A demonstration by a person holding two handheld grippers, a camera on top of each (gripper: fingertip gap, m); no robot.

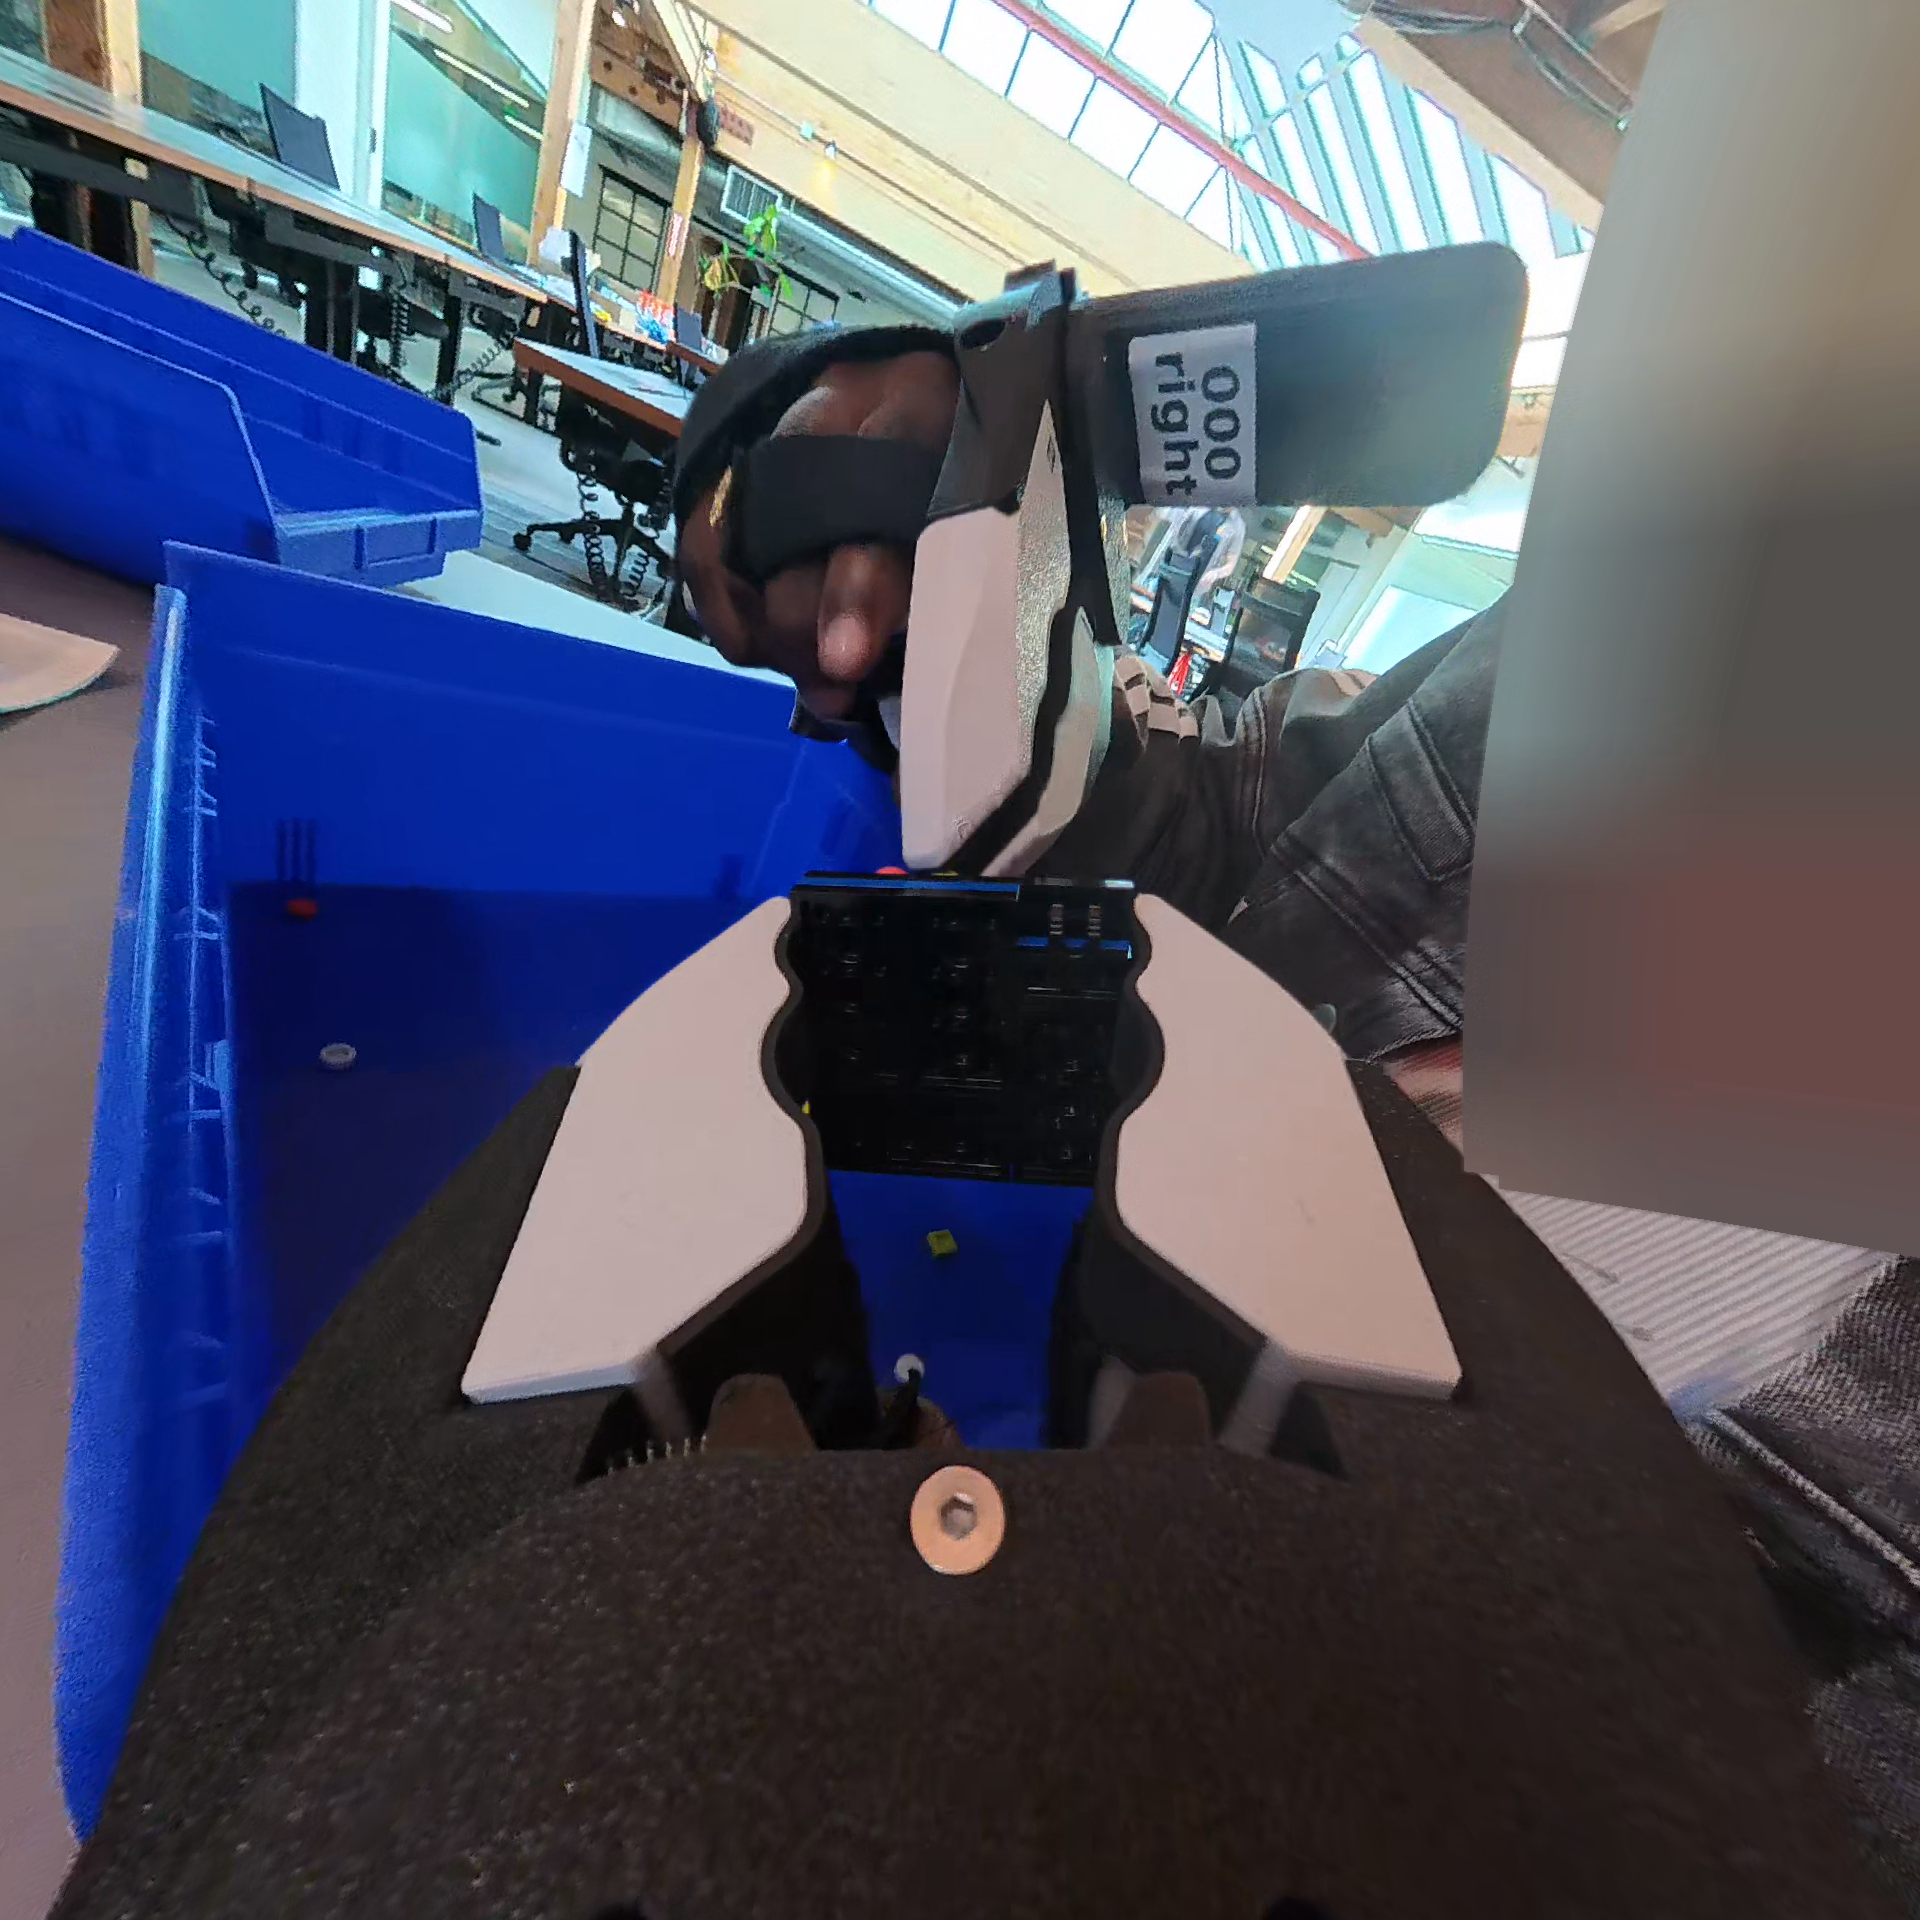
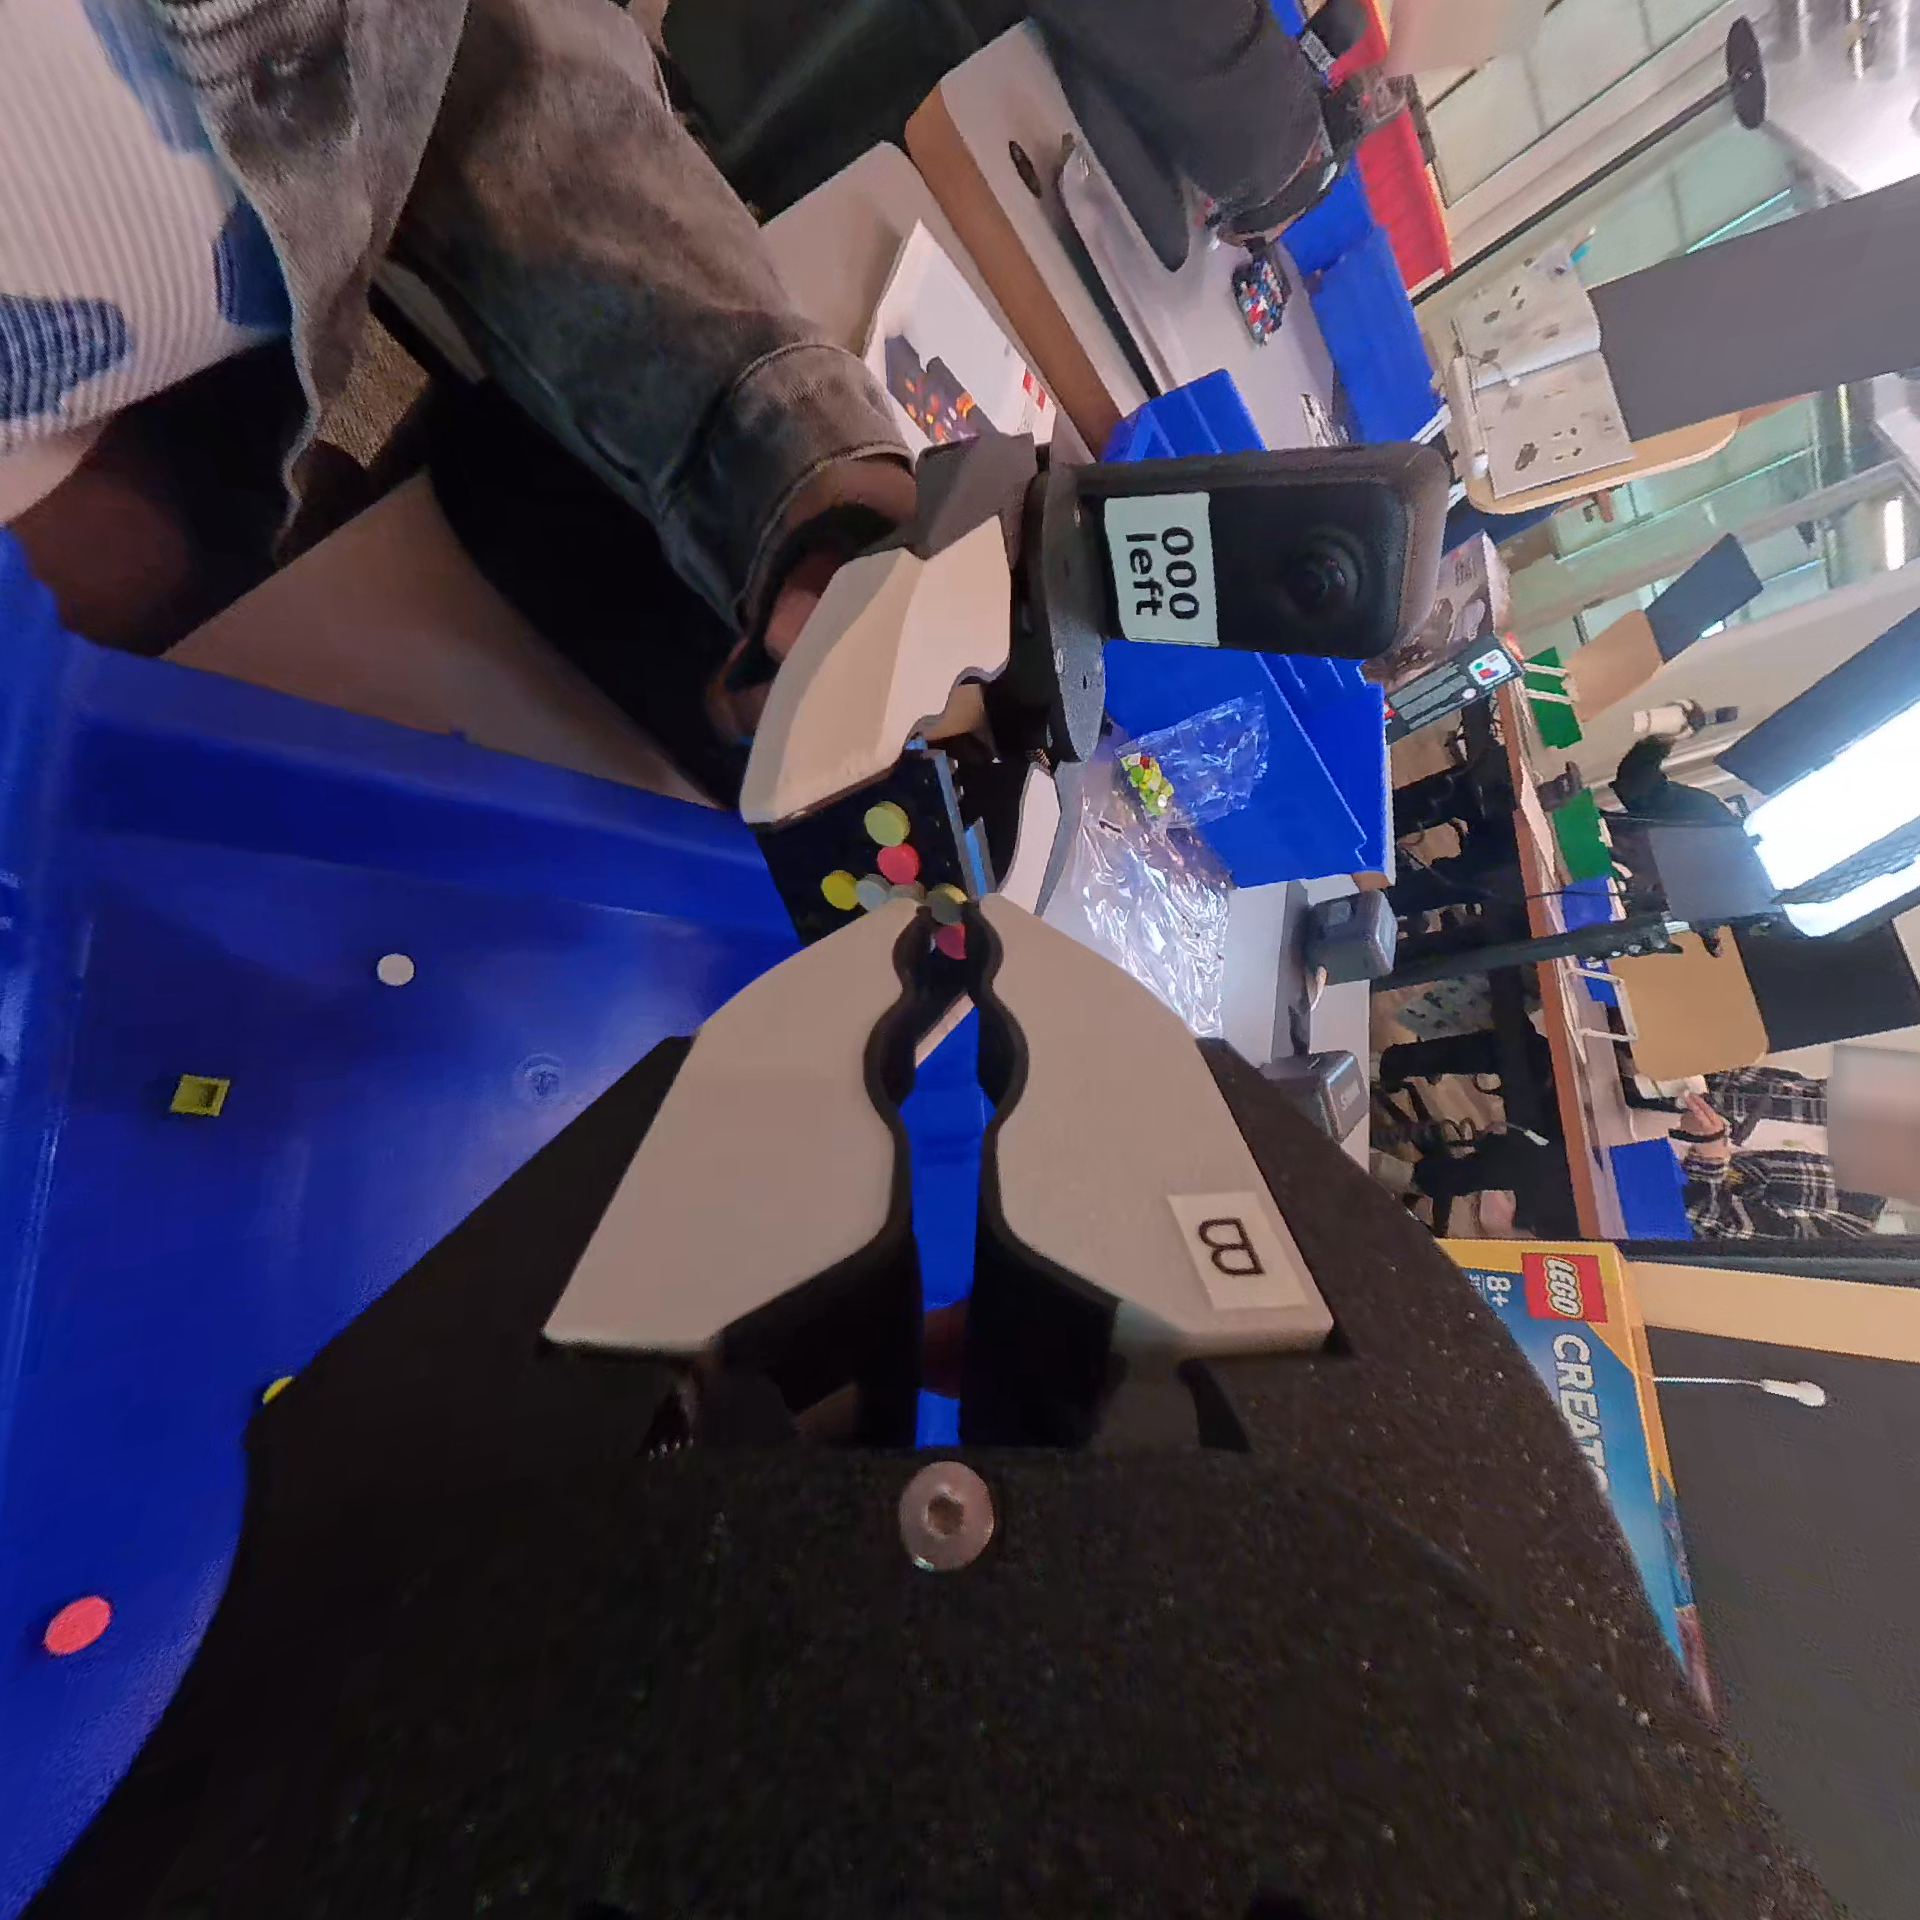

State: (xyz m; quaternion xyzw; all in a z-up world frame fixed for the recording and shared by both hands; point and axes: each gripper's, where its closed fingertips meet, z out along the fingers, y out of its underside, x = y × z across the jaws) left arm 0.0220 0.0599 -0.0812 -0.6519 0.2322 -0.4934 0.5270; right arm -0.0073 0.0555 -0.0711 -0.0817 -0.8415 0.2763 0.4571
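Open-plan workshop behind; over a blue bin (image 1: 436,790) we grasp a black plate (image 1: 956,1039) upright in our left tool (image 1: 961,935). Our right tool (image 2: 948,920), nearly clenched, pinches a red stud (image 2: 950,940) at the plate's top edge.

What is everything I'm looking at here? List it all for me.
Black studded plate: one, held over the bin between the left gripper's fingers, with small yellow, red and grey round pieces on its face.
Blue bin: one large, under both grippers; loose round and square bits on its floor.
More blue bins: behind, on the table.
Clear plastic bag: one, holding small coloured pieces.
Colourful toy box: one, lower right.
Left gripper: white fingers, shut on the plate.
Right gripper: white fingers, tips nearly together at the plate's edge.
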